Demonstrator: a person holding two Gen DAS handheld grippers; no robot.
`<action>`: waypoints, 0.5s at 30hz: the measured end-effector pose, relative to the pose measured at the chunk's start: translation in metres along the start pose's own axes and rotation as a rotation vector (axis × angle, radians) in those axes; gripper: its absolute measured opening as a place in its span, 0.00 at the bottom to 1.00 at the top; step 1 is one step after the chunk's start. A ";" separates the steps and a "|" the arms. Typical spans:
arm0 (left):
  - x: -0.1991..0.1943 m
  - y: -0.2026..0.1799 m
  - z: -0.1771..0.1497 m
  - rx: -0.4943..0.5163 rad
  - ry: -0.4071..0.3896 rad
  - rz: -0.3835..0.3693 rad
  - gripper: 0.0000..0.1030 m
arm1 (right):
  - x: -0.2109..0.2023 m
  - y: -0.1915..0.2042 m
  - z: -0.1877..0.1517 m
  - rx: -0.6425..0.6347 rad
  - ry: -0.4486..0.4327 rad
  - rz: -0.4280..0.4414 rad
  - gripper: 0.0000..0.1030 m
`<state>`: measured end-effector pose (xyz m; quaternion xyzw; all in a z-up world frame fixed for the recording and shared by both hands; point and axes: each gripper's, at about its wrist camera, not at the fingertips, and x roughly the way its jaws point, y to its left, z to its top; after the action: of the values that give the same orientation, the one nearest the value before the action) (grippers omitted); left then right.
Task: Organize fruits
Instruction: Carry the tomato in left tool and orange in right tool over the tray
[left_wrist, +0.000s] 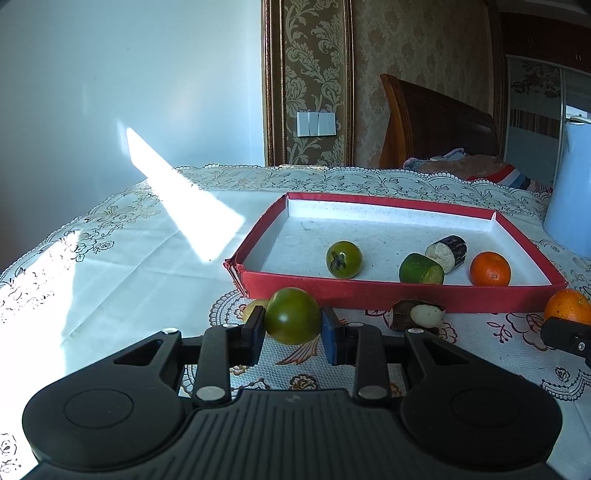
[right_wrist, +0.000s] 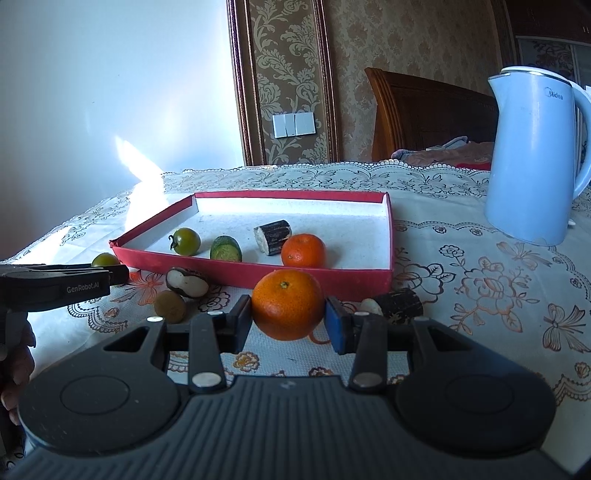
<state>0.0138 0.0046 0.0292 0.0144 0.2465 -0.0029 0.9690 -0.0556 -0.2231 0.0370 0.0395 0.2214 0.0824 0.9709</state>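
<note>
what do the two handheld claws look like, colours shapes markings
Both match: a black plastic body with a ribbed centre, two round housings, and silver pins on the linkage arms. Each left claw and right claw has one black finger and one with a blue pad. In the right wrist view, the left one's side reads "GenRobot.AI" in white. No cables or sleeves show.

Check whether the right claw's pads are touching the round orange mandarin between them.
Touching. The right wrist view shows both pads pressed against the sides of the round orange mandarin held in the right claw, no gap visible.
</note>
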 end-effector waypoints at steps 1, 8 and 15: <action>0.000 0.000 0.000 0.001 0.001 -0.005 0.29 | 0.001 0.002 0.003 -0.004 -0.003 0.007 0.38; -0.001 -0.002 0.017 0.007 -0.029 -0.013 0.29 | 0.012 0.013 0.027 -0.044 -0.033 0.025 0.38; 0.019 -0.013 0.045 0.018 -0.039 -0.011 0.29 | 0.045 0.018 0.048 -0.072 -0.009 0.018 0.39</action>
<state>0.0517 -0.0102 0.0593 0.0215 0.2276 -0.0109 0.9735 0.0033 -0.1995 0.0632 0.0069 0.2137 0.0988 0.9719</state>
